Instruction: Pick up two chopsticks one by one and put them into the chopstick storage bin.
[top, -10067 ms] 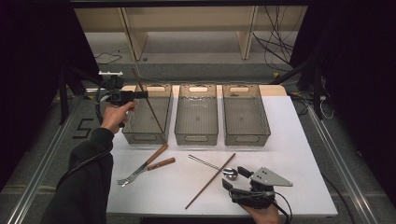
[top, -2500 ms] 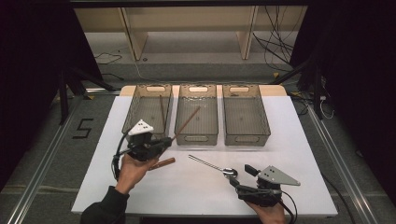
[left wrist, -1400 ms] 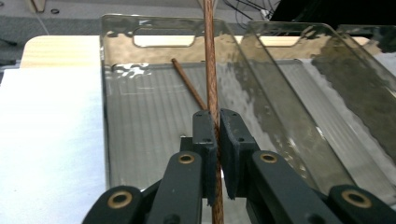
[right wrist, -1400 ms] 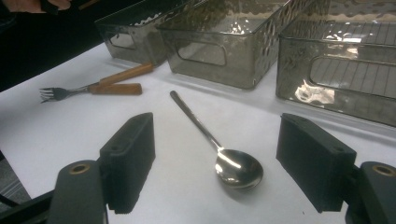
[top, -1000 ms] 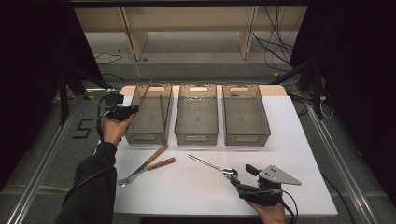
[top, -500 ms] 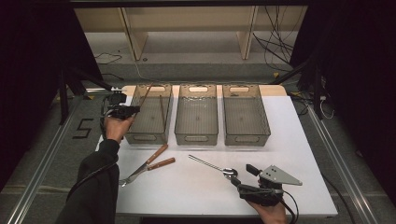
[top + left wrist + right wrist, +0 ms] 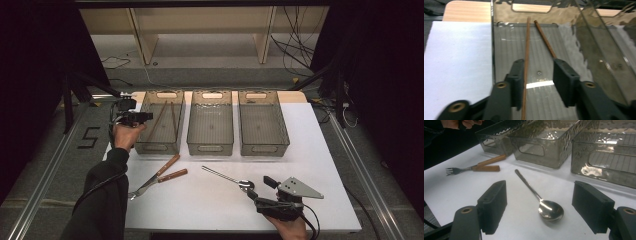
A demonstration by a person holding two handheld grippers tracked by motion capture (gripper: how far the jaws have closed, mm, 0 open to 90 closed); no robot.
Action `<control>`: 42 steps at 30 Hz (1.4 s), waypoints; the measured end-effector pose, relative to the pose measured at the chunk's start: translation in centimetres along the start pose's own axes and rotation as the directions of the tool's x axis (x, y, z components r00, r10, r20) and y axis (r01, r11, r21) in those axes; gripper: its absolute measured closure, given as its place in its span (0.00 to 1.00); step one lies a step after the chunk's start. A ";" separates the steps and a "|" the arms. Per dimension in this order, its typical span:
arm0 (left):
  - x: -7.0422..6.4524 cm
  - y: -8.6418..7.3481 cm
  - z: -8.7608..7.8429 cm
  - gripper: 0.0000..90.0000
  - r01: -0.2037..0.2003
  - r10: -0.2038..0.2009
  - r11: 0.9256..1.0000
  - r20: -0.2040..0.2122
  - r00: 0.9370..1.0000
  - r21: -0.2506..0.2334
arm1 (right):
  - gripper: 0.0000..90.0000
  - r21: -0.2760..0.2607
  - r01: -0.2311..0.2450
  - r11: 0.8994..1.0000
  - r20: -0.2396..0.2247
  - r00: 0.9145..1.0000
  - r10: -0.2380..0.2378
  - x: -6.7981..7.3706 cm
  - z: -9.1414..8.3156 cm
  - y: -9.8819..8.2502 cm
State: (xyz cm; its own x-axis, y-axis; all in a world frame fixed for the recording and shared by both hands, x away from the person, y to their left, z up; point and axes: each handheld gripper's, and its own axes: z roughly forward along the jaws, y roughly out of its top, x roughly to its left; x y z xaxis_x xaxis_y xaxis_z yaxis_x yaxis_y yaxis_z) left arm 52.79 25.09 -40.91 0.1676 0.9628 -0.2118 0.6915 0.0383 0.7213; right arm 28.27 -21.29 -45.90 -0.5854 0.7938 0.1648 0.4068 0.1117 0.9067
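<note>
Chopsticks (image 7: 166, 120), two thin brown sticks, lie lengthwise in the leftmost bin (image 7: 145, 146) of three clear plastic bins standing in a row at the far side of the white table (image 7: 210, 210). In the left gripper view the left-hand stick (image 7: 526, 57) runs up from between the black jaws, close along the inner face of the left pad, whether touching it or not I cannot tell; the other stick (image 7: 545, 38) slants away and passes behind the tip of the right pad. The left gripper (image 7: 135, 117) is held at the left wall of that bin, and its jaws have just been opening: they stand apart with a clear gap, the one stick between them but not pinched, bare ribbed bin floor showing across the rest of the gap.

The right gripper (image 7: 256, 196) rests low at the near edge of the table, its jaws spread wide with nothing gripped. A steel spoon (image 7: 541, 198) lies on the table just ahead of them, bowl nearest the gripper and handle pointing off toward the bins; in the right gripper view the bowl sits between the two pads yet beyond their tips, touching neither.

Near the table's left front lie two wooden-handled pieces (image 7: 162, 175), one of them a fork (image 7: 461, 170), their handles crossing close together, well apart from the spoon. The middle bin (image 7: 210, 147) and the right bin (image 7: 262, 146) stand beside the first
</note>
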 end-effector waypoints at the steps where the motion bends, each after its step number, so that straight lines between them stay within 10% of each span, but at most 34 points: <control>1: -0.1 0.0 -0.2 0.60 -0.001 0.001 1.000 0.005 1.000 -0.002 | 0.32 0.000 -0.001 1.000 0.000 1.000 0.001 0.0 0.0 0.0; 12: -1.7 -0.5 -2.7 0.37 -0.013 0.017 0.999 0.134 0.991 -0.034 | 0.32 0.004 0.002 1.000 -0.008 1.000 -0.002 0.0 0.1 0.1; 22: -4.3 -3.1 -6.3 0.26 -0.066 0.092 0.992 0.277 0.956 -0.105 | 0.31 0.031 0.027 0.999 -0.047 0.999 -0.025 -0.2 0.5 1.1; 34: -5.4 -7.4 -8.6 0.24 -0.117 0.163 0.981 0.332 0.929 -0.154 | 0.31 0.122 0.091 0.988 -0.133 0.988 -0.075 -0.9 2.7 3.4; 42: -5.2 -9.2 -8.8 0.22 -0.166 0.200 0.977 0.318 0.927 -0.133 | 0.31 0.164 0.104 0.981 -0.149 0.986 -0.080 -1.1 4.2 3.6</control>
State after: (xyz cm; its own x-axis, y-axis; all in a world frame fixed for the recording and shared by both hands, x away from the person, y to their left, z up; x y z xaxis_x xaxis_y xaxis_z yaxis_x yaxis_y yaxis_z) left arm 39.38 22.09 -40.60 0.5175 0.8148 -0.2614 0.5545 -0.0866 0.8277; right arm 33.33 -19.26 -44.42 -0.7140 0.6844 0.1477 0.4530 0.2907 0.8427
